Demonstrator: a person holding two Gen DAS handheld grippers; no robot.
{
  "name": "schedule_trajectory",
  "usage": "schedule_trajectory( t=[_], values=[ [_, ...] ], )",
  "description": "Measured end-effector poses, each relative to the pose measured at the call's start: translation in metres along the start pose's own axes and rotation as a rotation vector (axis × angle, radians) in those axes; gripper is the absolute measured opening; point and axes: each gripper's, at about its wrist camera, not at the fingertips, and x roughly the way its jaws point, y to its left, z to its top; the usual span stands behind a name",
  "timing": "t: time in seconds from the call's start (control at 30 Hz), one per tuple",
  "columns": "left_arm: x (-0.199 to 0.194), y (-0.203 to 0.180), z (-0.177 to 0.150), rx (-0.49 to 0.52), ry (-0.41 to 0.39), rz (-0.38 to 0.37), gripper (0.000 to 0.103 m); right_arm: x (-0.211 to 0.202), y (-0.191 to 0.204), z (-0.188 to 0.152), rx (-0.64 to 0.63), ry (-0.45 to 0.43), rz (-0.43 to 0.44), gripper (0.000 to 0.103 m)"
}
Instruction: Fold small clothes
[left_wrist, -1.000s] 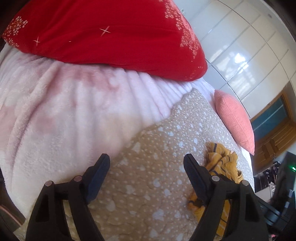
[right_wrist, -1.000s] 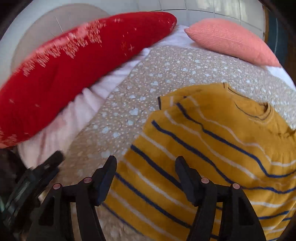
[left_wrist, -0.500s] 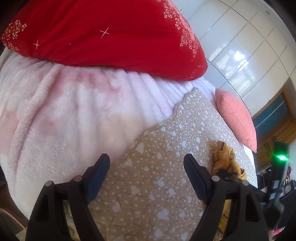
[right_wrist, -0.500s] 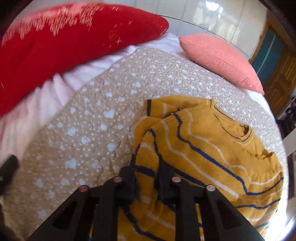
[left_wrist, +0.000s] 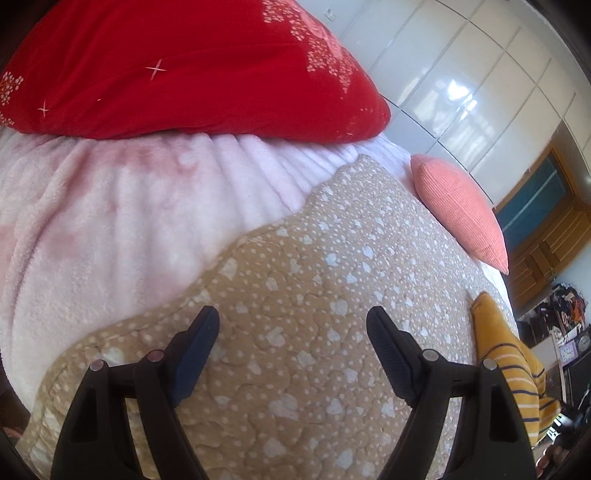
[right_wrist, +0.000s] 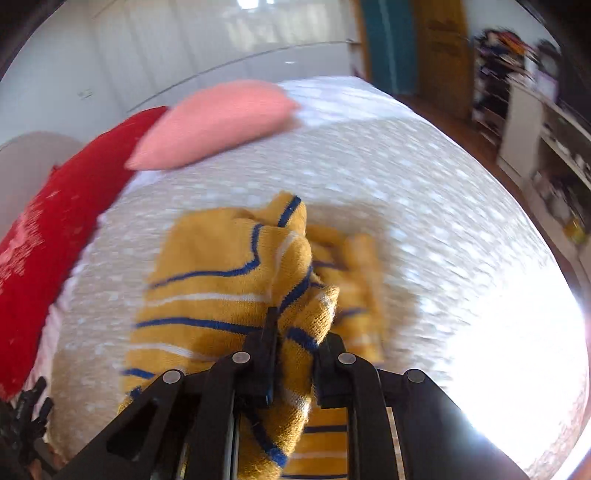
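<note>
Work surface: a bed covered by a beige quilt printed with white hearts and dots; glossy white wardrobe doors form the background.

Task item: a mustard-yellow sweater with navy and white stripes lies on the quilt. In the right wrist view it is bunched, with one portion lifted off the quilt; the frame is motion-blurred. In the left wrist view the sweater appears at the far right edge of the bed.

Right gripper: jaws closed on a fold of the sweater, knit fabric pinched between the two fingers.

Left gripper: jaws spread wide, nothing between them, positioned over bare quilt, well apart from the sweater.

Surroundings: a pale pink fleece blanket adjoins the quilt on the left. A large red pillow with white motifs rests on the blanket. A coral-pink ribbed cushion lies at the far edge of the quilt, near the wardrobe. A wooden door frame and cluttered shelves stand beyond the bed
</note>
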Motion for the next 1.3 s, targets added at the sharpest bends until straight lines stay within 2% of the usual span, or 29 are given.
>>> schedule_trajectory(
  t=[0.13, 0.17, 0.23, 0.3, 0.37, 0.47, 0.5, 0.57, 0.7, 0.73, 0.83, 0.97, 1.03, 1.07, 1.13, 1.23, 1.3],
  values=[
    [0.0, -0.012, -0.007, 0.041, -0.005, 0.004, 0.081, -0.008, -0.036, -0.006, 0.095, -0.024, 0.041, 0.02],
    [0.0, -0.015, -0.008, 0.055, -0.007, 0.007, 0.081, -0.015, -0.035, -0.005, 0.091, -0.04, 0.049, 0.024],
    [0.001, -0.019, -0.009, 0.068, -0.007, 0.004, 0.081, -0.031, -0.03, -0.002, 0.07, -0.085, 0.013, 0.041],
    [0.002, -0.02, -0.009, 0.067, -0.005, 0.0, 0.081, -0.047, -0.021, 0.0, 0.036, -0.148, -0.033, 0.042],
    [0.003, -0.02, -0.008, 0.062, -0.003, -0.006, 0.081, -0.067, -0.005, -0.003, -0.04, -0.19, 0.005, 0.042],
    [0.003, -0.022, -0.009, 0.065, 0.004, -0.018, 0.081, -0.07, 0.021, -0.013, -0.128, -0.128, 0.13, 0.042],
    [0.004, -0.024, -0.009, 0.068, 0.007, -0.022, 0.081, -0.064, 0.027, -0.018, -0.143, -0.101, 0.136, 0.042],
    [0.004, -0.028, -0.012, 0.082, 0.016, -0.035, 0.081, -0.049, 0.028, -0.028, -0.15, -0.067, 0.09, 0.042],
    [0.003, -0.039, -0.019, 0.128, 0.016, -0.044, 0.081, -0.016, -0.01, -0.056, -0.023, 0.029, 0.026, 0.042],
    [0.003, -0.042, -0.021, 0.14, 0.02, -0.05, 0.081, -0.015, -0.024, -0.064, 0.01, 0.036, 0.032, 0.042],
    [0.006, -0.051, -0.025, 0.175, 0.044, -0.073, 0.081, -0.026, -0.055, -0.078, 0.107, 0.03, 0.134, 0.048],
    [0.011, -0.076, -0.037, 0.24, 0.098, -0.15, 0.082, -0.052, -0.067, -0.073, 0.121, -0.04, 0.209, 0.055],
    [0.01, -0.097, -0.045, 0.277, 0.118, -0.195, 0.084, -0.06, -0.072, -0.064, 0.122, -0.08, 0.233, 0.075],
    [0.011, -0.111, -0.049, 0.288, 0.135, -0.233, 0.088, -0.06, -0.075, -0.057, 0.127, -0.094, 0.24, 0.079],
    [0.015, -0.14, -0.054, 0.312, 0.188, -0.312, 0.088, -0.051, -0.08, -0.042, 0.131, -0.105, 0.254, 0.083],
    [0.032, -0.191, -0.069, 0.386, 0.266, -0.432, 0.095, -0.014, -0.085, -0.013, 0.15, -0.056, 0.305, 0.083],
    [0.051, -0.218, -0.083, 0.422, 0.328, -0.467, 0.095, 0.024, -0.088, 0.003, 0.2, 0.02, 0.399, 0.083]
  ],
)
